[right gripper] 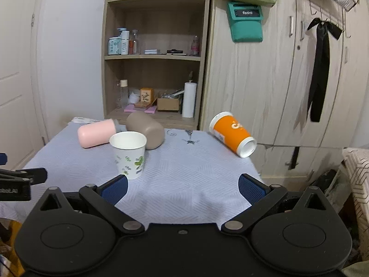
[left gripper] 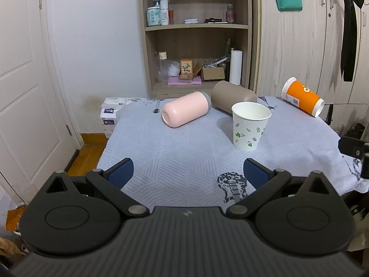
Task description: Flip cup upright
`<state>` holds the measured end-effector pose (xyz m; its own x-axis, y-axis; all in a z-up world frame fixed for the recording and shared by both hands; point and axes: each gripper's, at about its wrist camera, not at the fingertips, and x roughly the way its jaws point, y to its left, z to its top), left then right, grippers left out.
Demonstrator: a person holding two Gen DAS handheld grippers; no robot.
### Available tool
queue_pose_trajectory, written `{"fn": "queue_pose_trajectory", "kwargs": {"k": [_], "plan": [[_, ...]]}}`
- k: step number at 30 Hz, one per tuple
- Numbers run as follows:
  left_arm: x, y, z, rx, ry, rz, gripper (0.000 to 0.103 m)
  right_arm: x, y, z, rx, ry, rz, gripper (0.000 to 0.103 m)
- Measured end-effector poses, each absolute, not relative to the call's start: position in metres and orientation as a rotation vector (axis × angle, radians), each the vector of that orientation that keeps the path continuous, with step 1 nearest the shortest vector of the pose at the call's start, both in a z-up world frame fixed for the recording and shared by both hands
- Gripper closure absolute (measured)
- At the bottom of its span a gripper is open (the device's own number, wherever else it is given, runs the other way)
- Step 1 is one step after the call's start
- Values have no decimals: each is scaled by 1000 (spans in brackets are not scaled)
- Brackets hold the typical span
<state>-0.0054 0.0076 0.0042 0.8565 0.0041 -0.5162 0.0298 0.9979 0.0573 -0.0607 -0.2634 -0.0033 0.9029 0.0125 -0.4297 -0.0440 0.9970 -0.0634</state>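
Note:
A white paper cup with green flowers (left gripper: 250, 125) (right gripper: 129, 154) stands upright on the blue-grey tablecloth (left gripper: 184, 145) (right gripper: 191, 173). A pink cup (left gripper: 185, 112) (right gripper: 96, 132), a brown cup (left gripper: 233, 97) (right gripper: 146, 129) and an orange paper cup (left gripper: 302, 97) (right gripper: 233, 133) lie on their sides behind it. My left gripper (left gripper: 188, 173) is open and empty above the near table edge. My right gripper (right gripper: 183, 188) is open and empty, with the white cup just beyond its left finger.
A wooden shelf unit (left gripper: 196, 32) (right gripper: 154, 57) with bottles and boxes stands behind the table. A wardrobe (left gripper: 299, 46) (right gripper: 265, 80) is at the right, a white door (left gripper: 23, 80) at the left. The orange cup lies near the table's far right edge.

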Motion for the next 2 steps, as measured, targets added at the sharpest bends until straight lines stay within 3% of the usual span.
{"fn": "queue_pose_trajectory", "kwargs": {"k": [2], "plan": [[-5,7,3,68,550,-15,0,-61,-264,-4,-68,445,31,0]]}}
